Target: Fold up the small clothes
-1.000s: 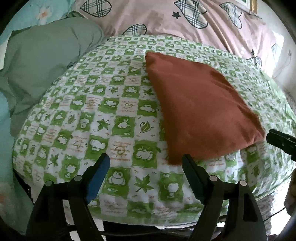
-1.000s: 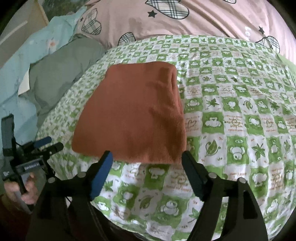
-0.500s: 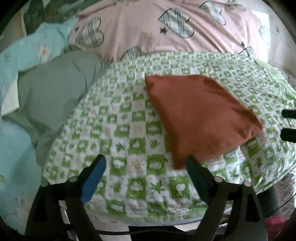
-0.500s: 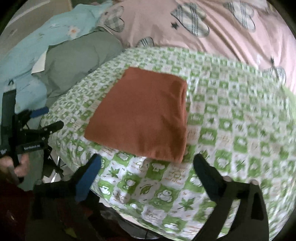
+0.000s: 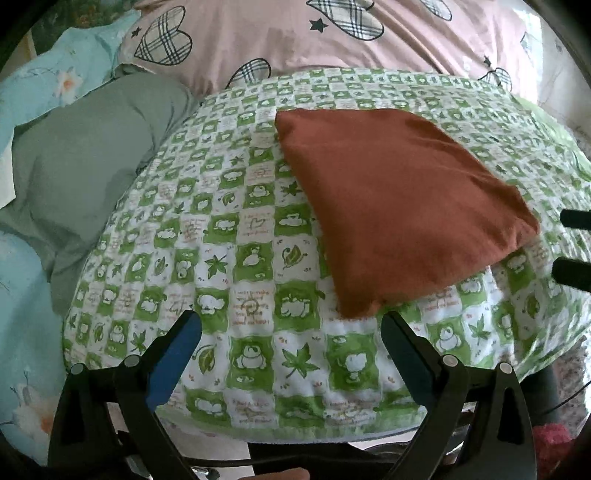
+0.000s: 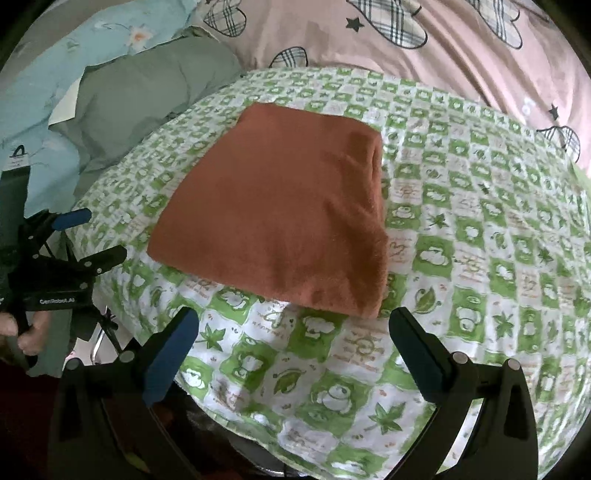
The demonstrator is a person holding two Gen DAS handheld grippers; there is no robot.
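A rust-orange garment [image 5: 395, 206] lies folded into a flat rectangle on the green-and-white frog-print cloth [image 5: 236, 258]; it also shows in the right wrist view [image 6: 284, 214]. My left gripper [image 5: 291, 347] is open and empty, just short of the garment's near corner. My right gripper [image 6: 293, 343] is open and empty, in front of the garment's near edge. The left gripper also shows at the left of the right wrist view [image 6: 88, 236], and the right gripper's fingertips [image 5: 572, 271] show at the right edge of the left wrist view.
A grey-green cushion [image 5: 85, 162] and a light blue floral sheet [image 5: 48, 85] lie to the left. A pink quilt with plaid hearts [image 5: 332, 33] lies behind. The frog-print cloth's front edge [image 5: 295, 432] drops off near me.
Both grippers pulled back from the garment, then moved in closer again. Both stayed open and empty. The folded garment has not moved.
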